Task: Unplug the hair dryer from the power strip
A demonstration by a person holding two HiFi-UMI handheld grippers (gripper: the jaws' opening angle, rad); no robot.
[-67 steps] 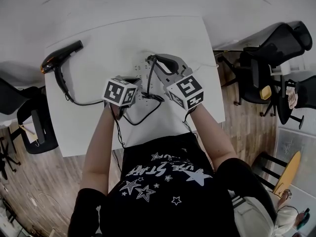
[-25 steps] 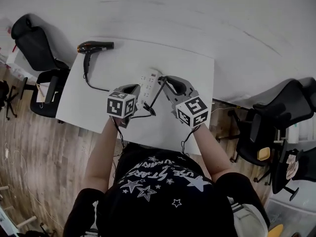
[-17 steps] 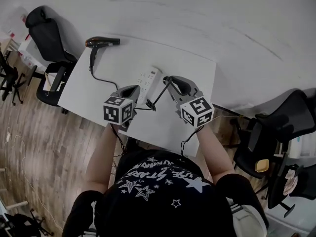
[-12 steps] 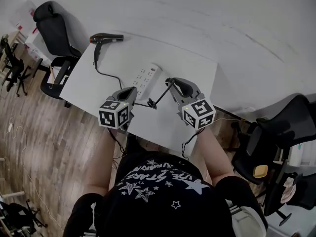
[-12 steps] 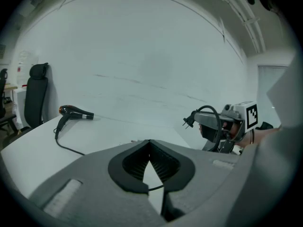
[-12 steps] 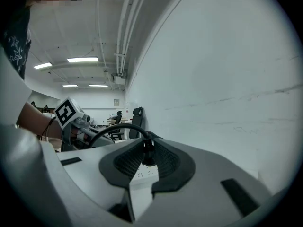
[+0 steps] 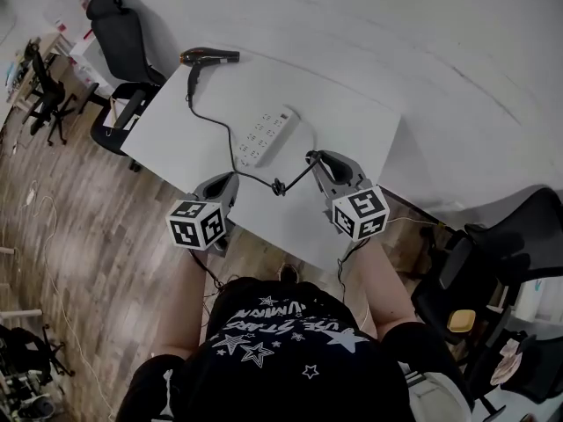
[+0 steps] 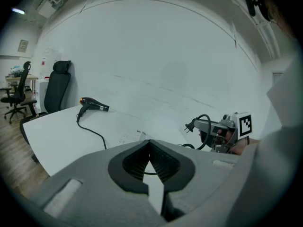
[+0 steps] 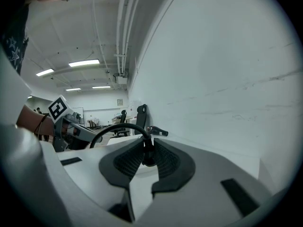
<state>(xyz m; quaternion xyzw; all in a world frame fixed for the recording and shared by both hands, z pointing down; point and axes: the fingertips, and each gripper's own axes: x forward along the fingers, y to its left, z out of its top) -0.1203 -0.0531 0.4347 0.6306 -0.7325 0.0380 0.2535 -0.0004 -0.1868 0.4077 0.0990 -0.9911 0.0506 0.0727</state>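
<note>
The black hair dryer (image 7: 209,56) lies at the far left corner of the white table (image 7: 352,121). Its cord (image 7: 230,141) runs past the white power strip (image 7: 266,135) to a loop near the front edge. My right gripper (image 7: 311,156) is shut on the dryer's plug (image 8: 190,126), held in the air clear of the strip. In the right gripper view the plug (image 9: 146,151) sits between the pads. My left gripper (image 7: 230,176) hangs at the front edge, apart from the strip, jaws closed on nothing (image 8: 150,144).
A black office chair (image 7: 123,33) stands off the table's left end, another (image 7: 493,262) at the right. A white wall lies beyond the table. Wooden floor (image 7: 79,218) shows at the left.
The plug came off the strip in my right gripper and rose toward the front right. My left gripper drew back from the strip to the table's front edge.
</note>
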